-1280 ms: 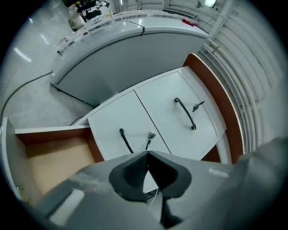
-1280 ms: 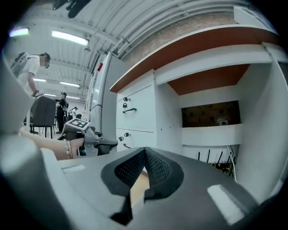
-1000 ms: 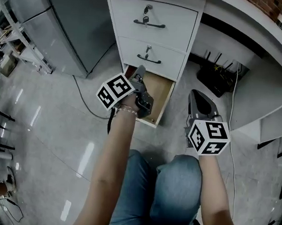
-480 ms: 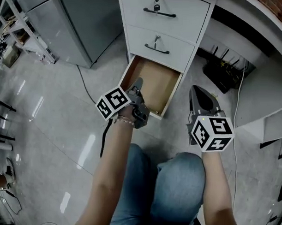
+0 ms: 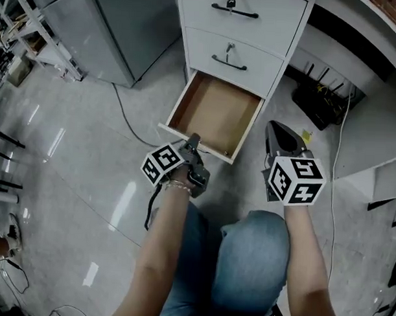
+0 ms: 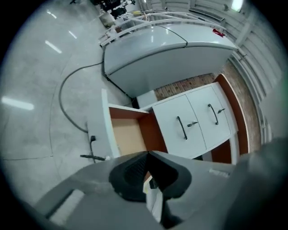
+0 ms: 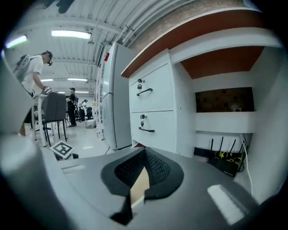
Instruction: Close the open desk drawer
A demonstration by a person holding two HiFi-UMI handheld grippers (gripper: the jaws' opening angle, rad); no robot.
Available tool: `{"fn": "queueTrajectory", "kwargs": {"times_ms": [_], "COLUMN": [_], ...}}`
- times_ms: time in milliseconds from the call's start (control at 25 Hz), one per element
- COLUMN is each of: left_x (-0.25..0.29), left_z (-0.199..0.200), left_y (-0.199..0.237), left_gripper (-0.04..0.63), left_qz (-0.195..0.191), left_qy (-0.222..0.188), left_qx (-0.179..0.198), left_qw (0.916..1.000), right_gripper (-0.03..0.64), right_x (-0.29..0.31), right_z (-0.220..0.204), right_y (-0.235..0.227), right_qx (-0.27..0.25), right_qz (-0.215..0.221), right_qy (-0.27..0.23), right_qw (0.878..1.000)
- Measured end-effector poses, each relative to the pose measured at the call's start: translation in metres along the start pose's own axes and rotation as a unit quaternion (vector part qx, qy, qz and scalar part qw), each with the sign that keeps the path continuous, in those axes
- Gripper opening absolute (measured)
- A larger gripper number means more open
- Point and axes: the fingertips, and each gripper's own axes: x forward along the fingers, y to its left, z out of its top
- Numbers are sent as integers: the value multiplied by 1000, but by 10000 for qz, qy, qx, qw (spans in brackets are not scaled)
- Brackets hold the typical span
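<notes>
Drawer – the lowest of three in a white pedestal under the desk – stands pulled well out over the floor, its pale wood bottom showing, a little above centre of the head view toward 12 o'clock. Its white front panel lies at the 6 o'clock edge of the box, with a dark handle seen in the left gripper view. The two upper drawers sit flush in the pedestal, each with a dark handle.

The left gripper points toward 12 o'clock with its tip right at the front panel; whether it touches cannot be made out. Its jaws are pressed together with nothing gripped. The right gripper hangs at the drawer's 4 o'clock, clear of it, jaws likewise together and holding nothing – its view looks level at the pedestal's front.

A grey cabinet stands at 10 o'clock, a dark cable curves over the floor at the drawer's 9 o'clock, and a black router with antennas sits under the desk at 2 o'clock. The person's jeans-clad knees fill 6 o'clock.
</notes>
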Motion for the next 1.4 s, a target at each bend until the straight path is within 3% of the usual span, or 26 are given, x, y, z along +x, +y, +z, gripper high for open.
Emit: {"fn": "queueTrajectory", "kwargs": {"times_ms": [280,480,840,1080,1400], "left_x": [-15,-11,9,24,41], "left_z": [-33,-46,-44,-53,-52], "left_y": [70,94,111,134,143], "left_gripper": [2,2,100,106,129], "left_qz": [1002,952,951,1251,1209], "left_qy": [198,106,88,105,-2], "left_qx": [-670,-1136,-832,-852,-871], "left_qw": [9925,9889,9919,9884,9888], "right_gripper": [-2,-2,-2,-2,-2], "right_x": [2,-2,0,0,6], "right_z": [-4,-3,2,8,11], "right_y": [10,14,26,32,18], "right_qx": [-5,-6,-35,-118,34], "right_qz": [115,151,350,583,607], "right_qy": [66,66,42,10,-35], "right_qw": [9999,9999,9994,9982,9981]}}
